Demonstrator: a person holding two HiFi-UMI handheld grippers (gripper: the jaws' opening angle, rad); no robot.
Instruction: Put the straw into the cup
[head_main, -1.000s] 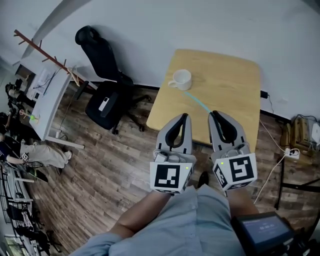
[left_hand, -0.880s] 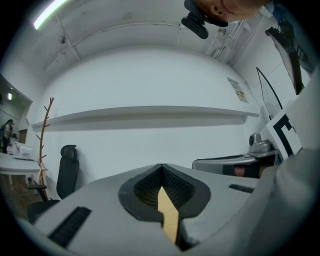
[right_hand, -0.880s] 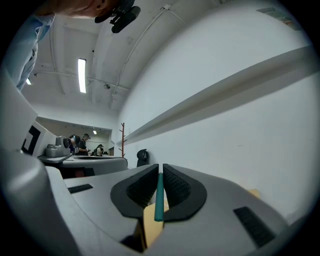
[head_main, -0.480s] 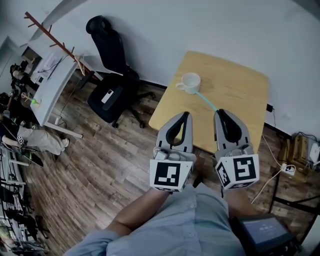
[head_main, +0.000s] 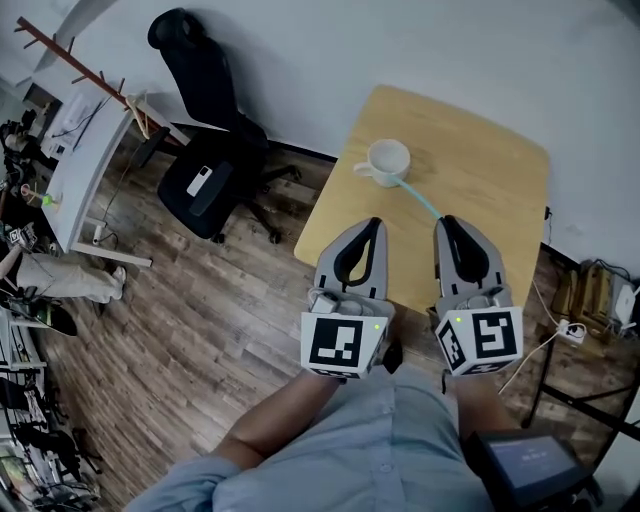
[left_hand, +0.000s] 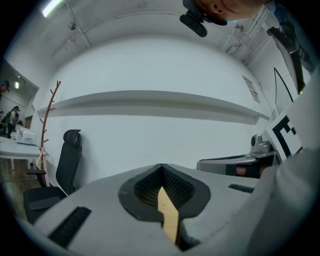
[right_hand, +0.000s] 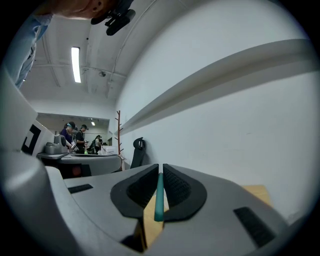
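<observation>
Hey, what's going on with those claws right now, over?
Left claw shut, empty. Right claw shut on straw. Straw tip at cup, not clearly inside. Nothing in the way.

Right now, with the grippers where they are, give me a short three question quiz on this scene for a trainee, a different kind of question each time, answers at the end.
1. True or false: the left gripper is shut on the straw.
2. Multiple choice: the cup on the wooden table is A) white, B) red, C) black.
3. Short answer: which gripper's fingers hold the straw?

Key
1. False. Its fingers are together with nothing between them.
2. A.
3. The right gripper; the teal straw runs from its fingers towards the cup.
</observation>
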